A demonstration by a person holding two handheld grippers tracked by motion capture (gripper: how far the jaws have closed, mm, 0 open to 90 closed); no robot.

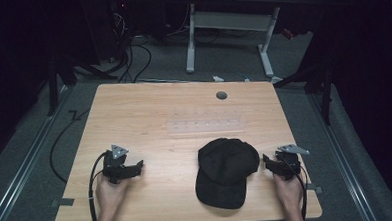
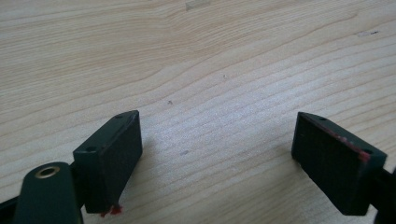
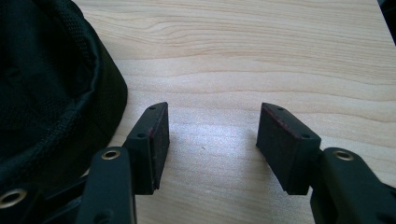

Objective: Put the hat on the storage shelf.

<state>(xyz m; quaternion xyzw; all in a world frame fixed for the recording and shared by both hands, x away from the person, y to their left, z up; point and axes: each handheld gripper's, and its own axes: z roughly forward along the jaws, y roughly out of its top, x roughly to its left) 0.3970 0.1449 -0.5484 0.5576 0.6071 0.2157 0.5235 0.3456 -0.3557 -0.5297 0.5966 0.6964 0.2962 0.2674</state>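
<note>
Near the table's (image 1: pixel 134 108) front edge, right of centre, lies a black baseball cap (image 1: pixel 226 171), brim toward the person. Right gripper (image 1: pixel 269 163) sits just right of it, jaws apart, empty. Left gripper (image 1: pixel 138 165) rests well left, jaws wide over bare wood. Probably pre-grasp: next, close on the cap's edge. Far side: grey grommet (image 1: pixel 221 95), faint clear strip (image 1: pixel 204 126); nothing blocks.

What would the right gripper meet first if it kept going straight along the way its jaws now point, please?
Probably bare table: the right gripper has only wood ahead between its open jaws. The black cap lies off to one side, apparently clear of that line.
</note>
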